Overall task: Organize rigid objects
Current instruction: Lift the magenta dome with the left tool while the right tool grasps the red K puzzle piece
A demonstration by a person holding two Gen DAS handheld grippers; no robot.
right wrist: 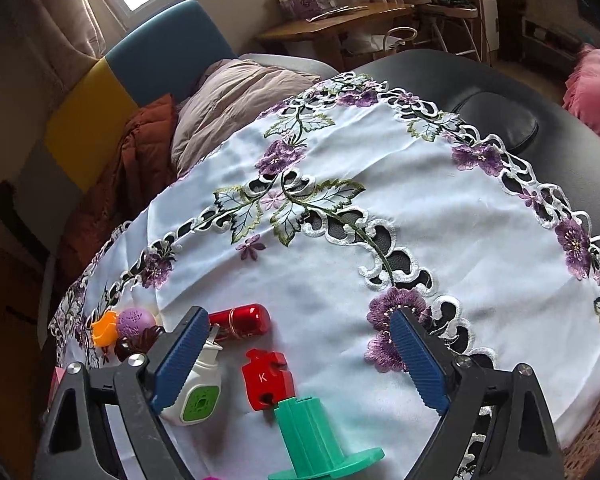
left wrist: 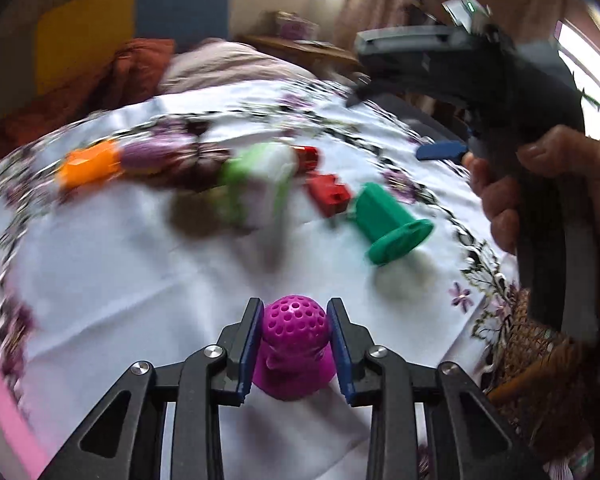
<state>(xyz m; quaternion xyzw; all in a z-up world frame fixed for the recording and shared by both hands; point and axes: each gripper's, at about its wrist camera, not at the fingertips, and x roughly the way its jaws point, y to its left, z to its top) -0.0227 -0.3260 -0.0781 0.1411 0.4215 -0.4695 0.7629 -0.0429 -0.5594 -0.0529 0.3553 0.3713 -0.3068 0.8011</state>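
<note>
My left gripper (left wrist: 294, 344) is shut on a magenta perforated dome-topped toy (left wrist: 294, 344) and holds it above the white embroidered cloth (left wrist: 140, 280). My right gripper (right wrist: 296, 356) is open and empty, hovering over the cloth (right wrist: 480, 260). Between its fingers lie a red K block (right wrist: 266, 380), a green flanged spool (right wrist: 316, 444) and a red cylinder (right wrist: 240, 320). A white and green device (right wrist: 198, 392) lies by its left finger. In the left wrist view the spool (left wrist: 392, 220), red block (left wrist: 328, 196), white and green device (left wrist: 260, 188) and orange piece (left wrist: 88, 166) are blurred.
An orange piece (right wrist: 105, 328), a purple ball (right wrist: 134, 322) and a dark brown piece (right wrist: 140, 344) sit at the cloth's left edge. A wicker basket (left wrist: 540, 360) stands at the right. Bedding (right wrist: 236, 92) and a black cushion (right wrist: 496, 120) lie beyond the cloth.
</note>
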